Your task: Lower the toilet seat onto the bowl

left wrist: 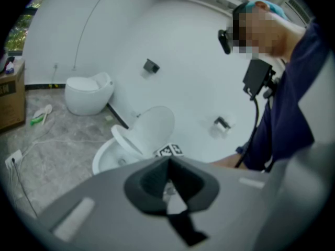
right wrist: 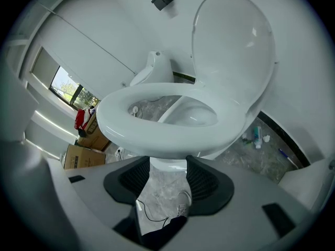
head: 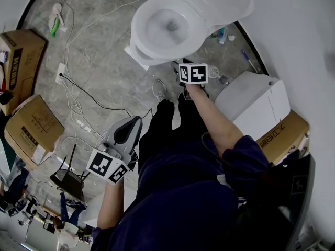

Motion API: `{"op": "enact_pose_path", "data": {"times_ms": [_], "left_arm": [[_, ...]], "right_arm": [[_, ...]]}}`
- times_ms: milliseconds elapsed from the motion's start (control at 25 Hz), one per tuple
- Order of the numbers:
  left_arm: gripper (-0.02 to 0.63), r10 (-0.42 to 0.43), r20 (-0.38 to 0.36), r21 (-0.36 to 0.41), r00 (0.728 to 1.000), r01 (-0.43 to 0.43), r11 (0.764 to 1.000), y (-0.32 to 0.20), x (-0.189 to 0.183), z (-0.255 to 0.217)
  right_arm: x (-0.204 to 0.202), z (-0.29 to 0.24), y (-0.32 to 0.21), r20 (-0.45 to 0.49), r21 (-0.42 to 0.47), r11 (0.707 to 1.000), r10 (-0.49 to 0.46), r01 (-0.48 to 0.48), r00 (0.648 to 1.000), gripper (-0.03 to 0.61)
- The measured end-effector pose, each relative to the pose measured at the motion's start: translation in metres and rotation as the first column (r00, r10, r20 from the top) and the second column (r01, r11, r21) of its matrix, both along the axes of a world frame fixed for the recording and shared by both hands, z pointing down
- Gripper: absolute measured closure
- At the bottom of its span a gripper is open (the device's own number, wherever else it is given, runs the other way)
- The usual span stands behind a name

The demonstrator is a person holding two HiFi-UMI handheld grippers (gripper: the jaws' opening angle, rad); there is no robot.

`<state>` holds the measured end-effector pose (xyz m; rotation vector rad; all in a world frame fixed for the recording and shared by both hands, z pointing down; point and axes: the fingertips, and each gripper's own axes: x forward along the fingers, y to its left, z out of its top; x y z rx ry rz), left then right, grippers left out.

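Standing on a grey marbled stone floor (head: 110, 72), the white ceramic toilet bowl (head: 144, 56) is seen close against a white curved wall (head: 298, 46). Its white oval lid (right wrist: 233, 51) is recorded upright. The white ring-shaped toilet seat (right wrist: 172, 132) is noted roughly level over the bowl. Whether it rests on the rim cannot be told.

The jaws of the right gripper (right wrist: 168, 165) are spread and nothing is pinched. The seat's front edge lies directly above the jaw tips, contact not resolved, and the bowl's front is seen in the gap. The jaws of the left gripper (left wrist: 167, 166) are pressed together and empty. It is held low beside the person's left leg, well apart from the toilet.

Left of the bowl, open floor is crossed by thin white cables (head: 78, 35). Two brown cardboard boxes (head: 23, 56) are noted at the far left edge. Right of the bowl, only a narrow strip of floor is left before the wall, and small bottles (head: 222, 34) lie on it. A white rectangular carton (head: 256, 106) stands just beside the right arm. A second white floor-standing bowl (left wrist: 89, 93) is seen by the wall in the left gripper view.
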<state>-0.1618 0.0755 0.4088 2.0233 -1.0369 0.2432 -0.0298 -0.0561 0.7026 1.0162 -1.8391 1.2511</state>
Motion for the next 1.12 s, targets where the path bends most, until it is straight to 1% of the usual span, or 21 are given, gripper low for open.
{"op": "enact_pose_path", "data": {"times_ms": [520, 960, 1120], "left_arm": [[0.612, -0.024, -0.006, -0.017, 1.0, 0.024, 1.0, 0.001, -0.001, 0.007], [0.611, -0.046, -0.012, -0.045, 0.999, 0.046, 0.998, 0.007, -0.004, 0.017], [0.611, -0.043, -0.015, -0.059, 0.999, 0.042, 0.997, 0.012, -0.004, 0.022]], "right_arm": [[-0.006, 0.016, 0.01, -0.01, -0.036, 0.997, -0.064, 0.063, 0.998, 0.374], [-0.013, 0.034, 0.021, -0.023, -0.061, 0.994, -0.087, 0.086, 0.996, 0.382], [-0.017, 0.042, 0.023, -0.03, -0.071, 0.993, -0.095, 0.093, 0.995, 0.383]]}}
